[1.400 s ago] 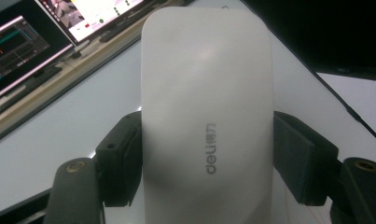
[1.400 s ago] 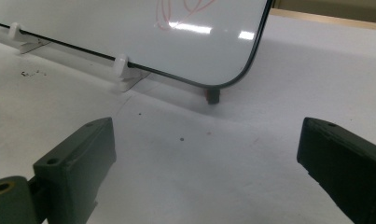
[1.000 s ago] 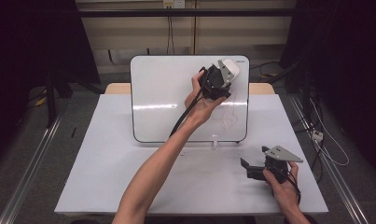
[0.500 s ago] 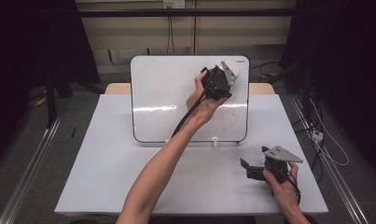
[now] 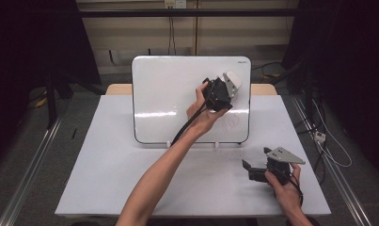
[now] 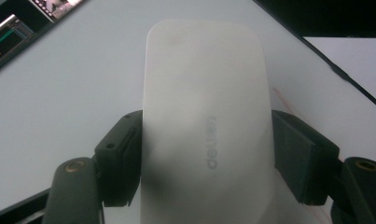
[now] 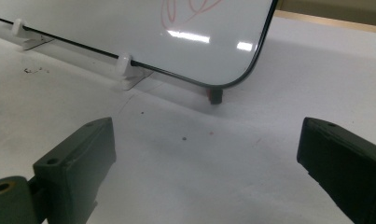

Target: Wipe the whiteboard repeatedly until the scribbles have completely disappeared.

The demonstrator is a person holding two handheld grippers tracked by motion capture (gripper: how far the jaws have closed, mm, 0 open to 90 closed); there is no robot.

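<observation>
While the right gripper (image 5: 247, 170) rests on the table (image 5: 107, 179) with jaws wide and empty, the left gripper (image 5: 227, 92) clamps a white eraser (image 6: 206, 126) against the upright whiteboard (image 5: 173, 94), above red scribbles (image 5: 230, 121).

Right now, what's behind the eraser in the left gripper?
The whiteboard surface lies behind the eraser, with faint red marks showing past its edge. Whatever is directly under the eraser is covered.
</observation>
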